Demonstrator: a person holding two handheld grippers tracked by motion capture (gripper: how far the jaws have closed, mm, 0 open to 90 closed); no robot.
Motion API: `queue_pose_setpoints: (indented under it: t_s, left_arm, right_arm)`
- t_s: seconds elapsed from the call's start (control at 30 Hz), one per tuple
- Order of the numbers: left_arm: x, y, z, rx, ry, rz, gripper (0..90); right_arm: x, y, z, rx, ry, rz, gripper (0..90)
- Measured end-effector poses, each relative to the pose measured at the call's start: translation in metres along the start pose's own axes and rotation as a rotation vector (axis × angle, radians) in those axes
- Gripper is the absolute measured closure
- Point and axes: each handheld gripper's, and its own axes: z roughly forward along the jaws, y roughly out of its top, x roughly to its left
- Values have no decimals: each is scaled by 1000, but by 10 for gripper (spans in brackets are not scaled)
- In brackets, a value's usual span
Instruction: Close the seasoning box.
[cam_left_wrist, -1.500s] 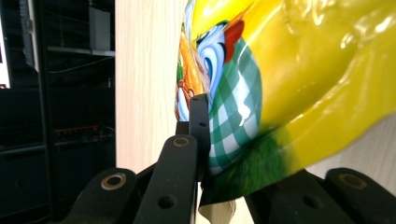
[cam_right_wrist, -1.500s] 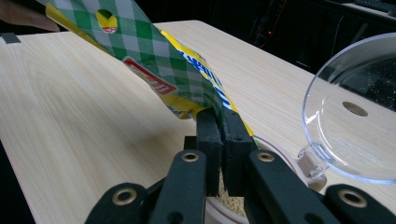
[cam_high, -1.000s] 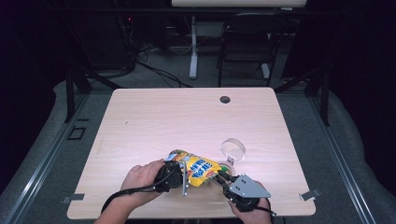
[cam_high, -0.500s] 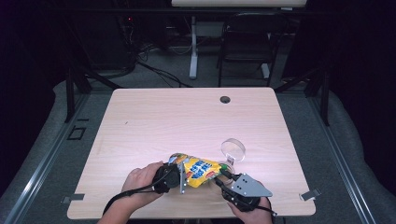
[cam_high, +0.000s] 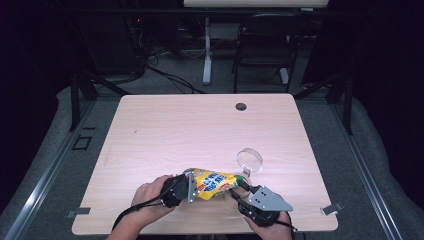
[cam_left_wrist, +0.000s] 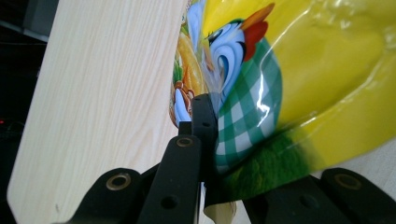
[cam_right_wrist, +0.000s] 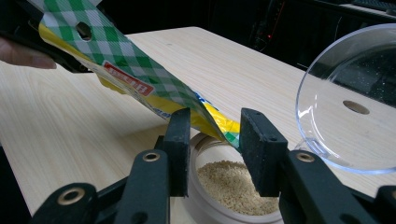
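The left gripper (cam_left_wrist: 208, 140) pinches the bottom seam of a yellow snack bag (cam_left_wrist: 299, 79), jaws clamped on the foil. The right gripper (cam_right_wrist: 212, 140) has its jaws apart on either side of the bag's lower corner, above a small jar of grain (cam_right_wrist: 229, 191). A clear lid (cam_right_wrist: 350, 102) leans at right on the wooden table (cam_high: 200, 130).

Tilted yellow bag (cam_high: 212, 183) over grain-filled jar (cam_right_wrist: 233, 193)

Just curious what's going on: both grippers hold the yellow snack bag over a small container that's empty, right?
Not empty: the right gripper view shows the container already holding pale grains under the bag. The left gripper clamps the bag; the right gripper's jaws straddle its corner.
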Motion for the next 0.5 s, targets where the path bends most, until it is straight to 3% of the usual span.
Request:
queue_pose_setpoints:
  t_s: [0.5]
  left_arm:
    - [0,-11,7,-25,-51,-69,876]
  right_arm:
    - [-1,-2,-1,-21,-14,18,503]
